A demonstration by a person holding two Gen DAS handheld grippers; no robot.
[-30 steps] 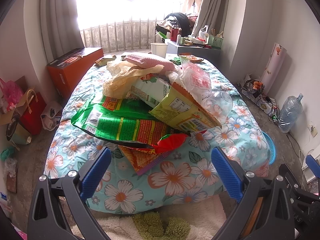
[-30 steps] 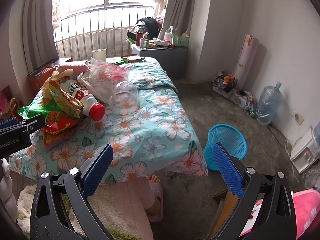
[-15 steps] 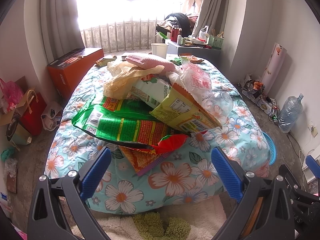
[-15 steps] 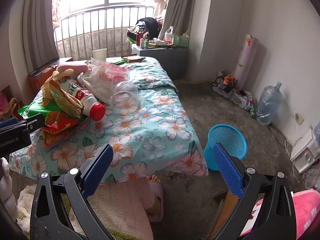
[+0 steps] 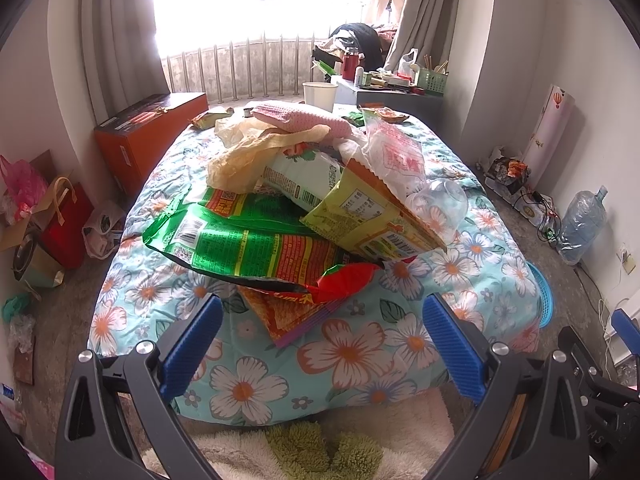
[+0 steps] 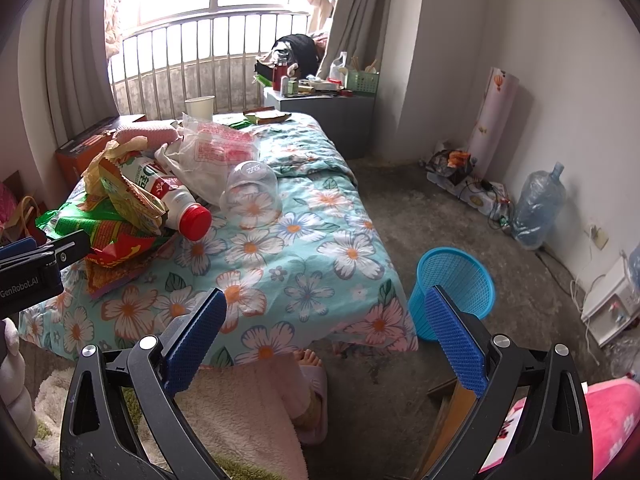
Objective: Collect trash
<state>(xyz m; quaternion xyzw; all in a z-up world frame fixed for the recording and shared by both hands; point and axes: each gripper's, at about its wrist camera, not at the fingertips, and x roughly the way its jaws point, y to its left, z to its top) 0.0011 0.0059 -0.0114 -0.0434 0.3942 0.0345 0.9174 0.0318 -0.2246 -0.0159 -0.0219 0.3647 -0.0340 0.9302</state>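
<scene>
A heap of trash lies on the flowered bed point(image 5: 352, 356): a green snack bag point(image 5: 244, 242), a yellow snack bag point(image 5: 372, 220), a red wrapper point(image 5: 344, 280), a clear plastic bag point(image 6: 216, 152), a white bottle with a red cap point(image 6: 176, 200) and an upturned clear cup point(image 6: 252, 192). A blue mesh bin point(image 6: 454, 284) stands on the floor by the bed's corner. My left gripper point(image 5: 322, 348) is open and empty, just short of the heap. My right gripper point(image 6: 326, 338) is open and empty, over the bed's near edge beside the bin.
An orange box point(image 5: 148, 132) stands left of the bed. Bags point(image 5: 60, 216) lie on the floor at the left. A grey cabinet point(image 6: 332, 116) with clutter is behind the bed. A large water bottle point(image 6: 538, 204) and cables lie along the right wall. A person's foot point(image 6: 306, 360) is near the bed.
</scene>
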